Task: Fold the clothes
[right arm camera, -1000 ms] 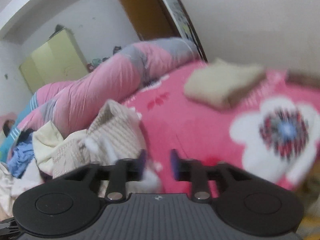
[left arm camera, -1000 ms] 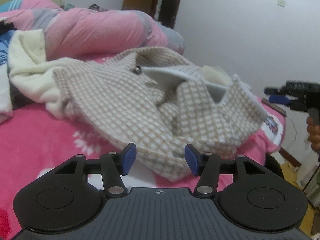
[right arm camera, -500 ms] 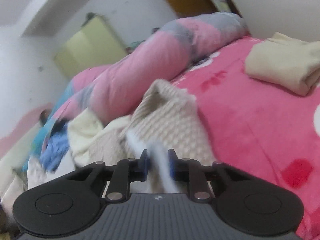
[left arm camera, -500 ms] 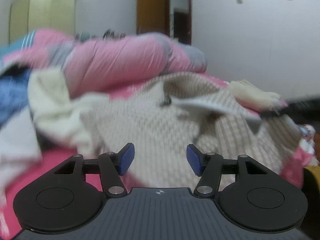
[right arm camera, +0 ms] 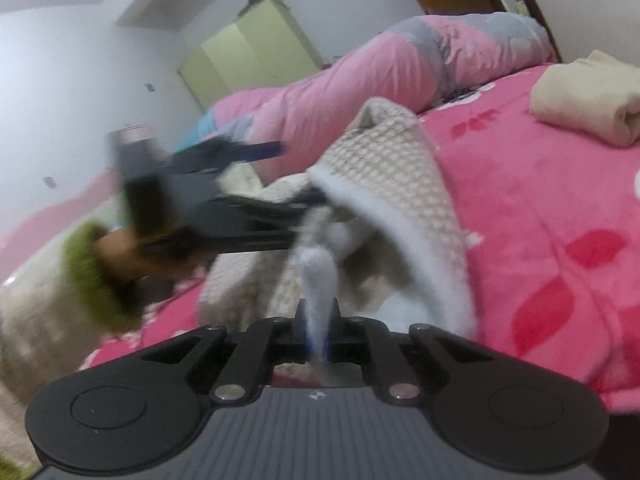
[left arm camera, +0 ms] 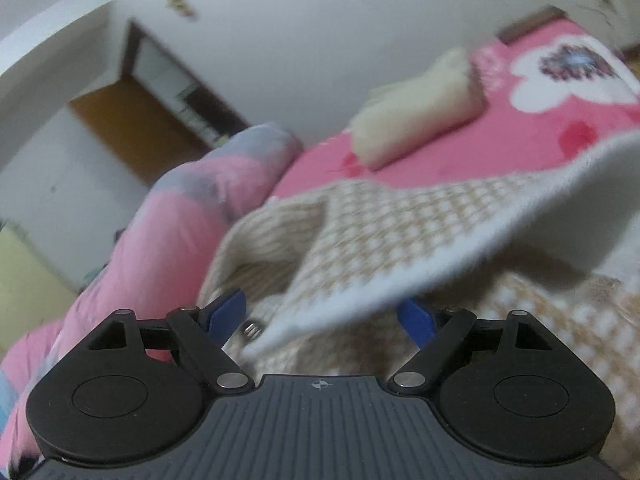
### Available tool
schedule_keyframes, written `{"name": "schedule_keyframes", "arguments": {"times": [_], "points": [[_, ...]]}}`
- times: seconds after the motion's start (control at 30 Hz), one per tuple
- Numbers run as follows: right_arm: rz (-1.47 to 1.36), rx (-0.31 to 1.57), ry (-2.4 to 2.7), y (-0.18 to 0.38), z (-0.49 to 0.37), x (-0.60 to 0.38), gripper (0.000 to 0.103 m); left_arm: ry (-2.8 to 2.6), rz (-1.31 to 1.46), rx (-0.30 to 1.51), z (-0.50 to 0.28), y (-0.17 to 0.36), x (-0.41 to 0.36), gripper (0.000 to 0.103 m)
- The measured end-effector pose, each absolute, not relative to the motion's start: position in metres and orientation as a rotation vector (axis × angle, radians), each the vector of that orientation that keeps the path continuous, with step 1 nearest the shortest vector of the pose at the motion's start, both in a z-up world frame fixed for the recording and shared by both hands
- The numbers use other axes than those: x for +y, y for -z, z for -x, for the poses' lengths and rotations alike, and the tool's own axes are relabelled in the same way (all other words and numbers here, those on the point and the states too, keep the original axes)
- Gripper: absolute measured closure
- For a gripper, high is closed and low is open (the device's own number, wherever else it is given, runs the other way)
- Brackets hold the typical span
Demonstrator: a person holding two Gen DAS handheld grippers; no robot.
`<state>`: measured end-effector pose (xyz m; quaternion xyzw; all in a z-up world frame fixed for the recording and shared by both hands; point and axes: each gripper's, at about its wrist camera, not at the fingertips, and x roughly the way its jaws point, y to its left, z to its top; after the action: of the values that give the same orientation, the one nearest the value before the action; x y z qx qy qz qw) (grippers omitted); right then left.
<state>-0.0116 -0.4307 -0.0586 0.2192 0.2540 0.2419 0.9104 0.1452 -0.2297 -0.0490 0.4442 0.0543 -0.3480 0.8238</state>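
Our right gripper pinches the checked jacket's white fleece edge on the bed; our left gripper, jaws just widening, straddles its soft, floppy hem ungripped.

— What lies beyond the clothes?
— A bed under a pink floral blanket, with a rolled pink and grey quilt along its far side.
— And the room itself?
— A pale green wardrobe against the white wall, and a brown wooden door standing open.
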Motion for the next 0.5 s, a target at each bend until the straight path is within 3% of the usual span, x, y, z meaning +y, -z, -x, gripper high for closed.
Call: {"name": "schedule_keyframes", "arguments": {"times": [0.13,0.27,0.33,0.37,0.4,0.5], "points": [[-0.419,0.514,-0.544,0.058,0.021,-0.433,0.096,0.779,-0.996,0.102,-0.162,0.062,-0.257,0.021],[-0.336,0.508,-0.585,0.041,0.023,-0.442,0.091,0.757,-1.005,0.099,-0.183,0.068,-0.279,0.031],[-0.278,0.468,-0.561,0.024,0.026,-0.454,0.069,0.76,-0.957,0.091,-0.192,0.06,-0.284,0.032],[-0.27,0.428,-0.533,0.017,0.028,-0.461,0.05,0.762,-0.931,0.083,-0.195,0.055,-0.286,0.036],[-0.277,0.374,-0.506,0.01,0.03,-0.472,0.042,0.758,-0.907,0.074,-0.197,0.051,-0.288,0.038],[-0.393,0.296,-0.435,0.004,0.016,-0.5,0.033,0.753,-0.829,0.084,-0.207,0.044,-0.295,0.046]]}}
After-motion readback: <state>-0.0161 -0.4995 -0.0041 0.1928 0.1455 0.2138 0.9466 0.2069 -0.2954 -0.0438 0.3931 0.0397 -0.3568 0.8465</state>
